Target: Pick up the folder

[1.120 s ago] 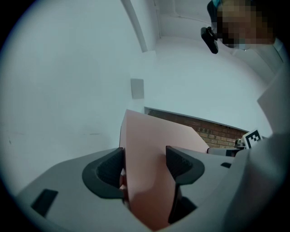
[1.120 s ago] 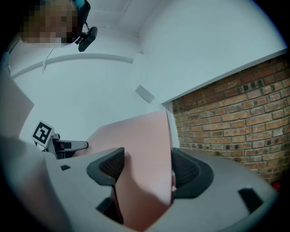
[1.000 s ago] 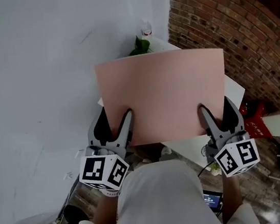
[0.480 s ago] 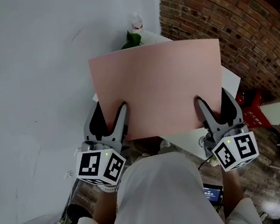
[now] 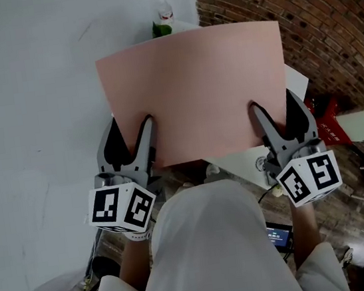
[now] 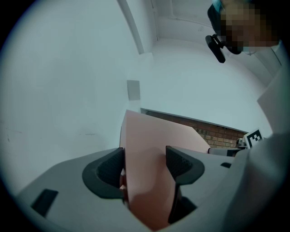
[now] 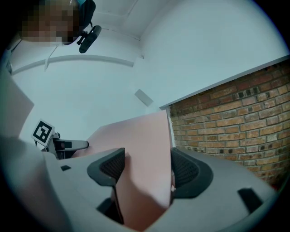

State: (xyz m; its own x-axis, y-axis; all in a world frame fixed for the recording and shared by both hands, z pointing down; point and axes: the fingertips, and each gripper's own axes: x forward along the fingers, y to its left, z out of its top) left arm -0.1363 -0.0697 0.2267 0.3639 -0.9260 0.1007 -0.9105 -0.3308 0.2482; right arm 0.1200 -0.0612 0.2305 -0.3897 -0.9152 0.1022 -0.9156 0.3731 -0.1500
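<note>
The left gripper point(image 6: 145, 164) clamps a pink folder point(image 6: 152, 131), its dark ribbed pads point(image 6: 182, 161) pressing the sheet from either side. The folder stands on edge and runs away from the jaws toward a strip of brick wall point(image 6: 217, 131). A white wall point(image 6: 68, 81) with a small grey plate point(image 6: 133, 89) fills the background. At right, a person's white shirt point(image 6: 274, 149) crowds the edge, a marker cube point(image 6: 254, 136) just beside it and a dark camera point(image 6: 217, 45) above.
</note>
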